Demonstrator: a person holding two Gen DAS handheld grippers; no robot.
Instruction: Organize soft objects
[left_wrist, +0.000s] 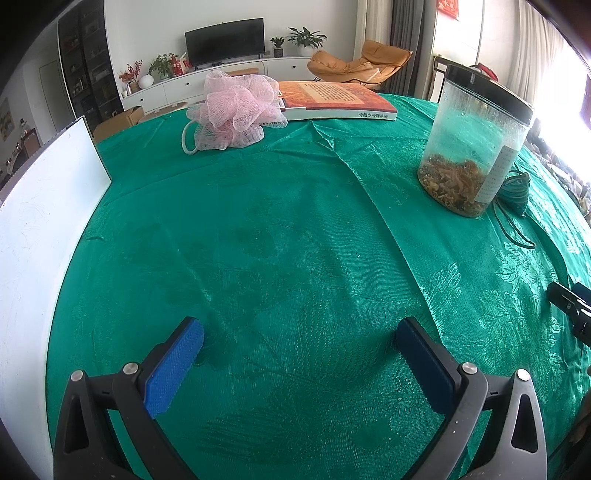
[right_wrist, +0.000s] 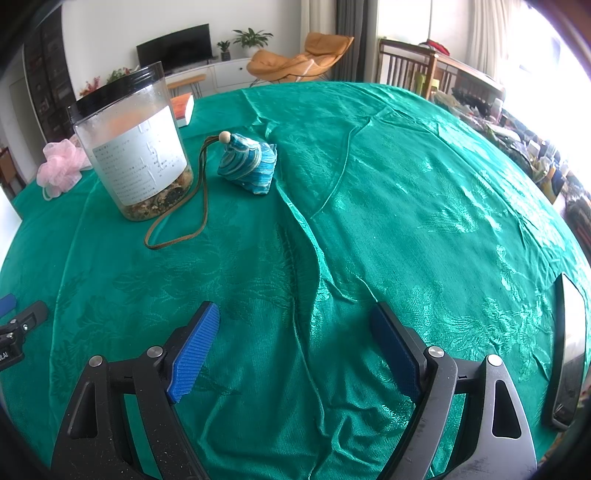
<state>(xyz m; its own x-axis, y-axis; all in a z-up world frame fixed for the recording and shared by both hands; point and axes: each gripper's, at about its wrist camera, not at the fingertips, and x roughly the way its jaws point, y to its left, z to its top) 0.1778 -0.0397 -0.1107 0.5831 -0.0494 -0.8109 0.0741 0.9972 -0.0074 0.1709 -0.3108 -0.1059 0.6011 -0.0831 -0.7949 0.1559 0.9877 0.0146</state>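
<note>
A: Left gripper (left_wrist: 300, 339), fingers?

B: Spread wide, blue pads (left_wrist: 173, 369) well apart, nothing between them. They hang over bare green tablecloth (left_wrist: 280, 236); contact with the cloth cannot be told.

A: Right gripper (right_wrist: 295, 332)?

B: Likewise parted wide and holding nothing, pads over a raised crease in the cloth. Contact with the cloth cannot be told here either.

A: Soft things, where?

B: Left wrist view: pink mesh bath pouf (left_wrist: 236, 110) at 11 o'clock, far side of the table, its white loop cord lying toward the camera. It touches the near corner of an orange-covered book (left_wrist: 340, 101) at 12 o'clock. Right wrist view: blue striped fabric pouch (right_wrist: 248, 167) at 11 o'clock, wooden bead on top, brown cord (right_wrist: 177, 221) looping forward over the cloth.

A: Other items?

B: Clear plastic jar (right_wrist: 136, 147) with black lid and white label, dried bits at the bottom, just left of the pouch; the cord runs along its base. White board (left_wrist: 40, 206) at 9 o'clock in the left view. A phone (right_wrist: 570, 350) lies flat at 3 o'clock in the right view.

A: Grippers relative to the soft things?

B: Both well apart from pouf and pouch.
</note>
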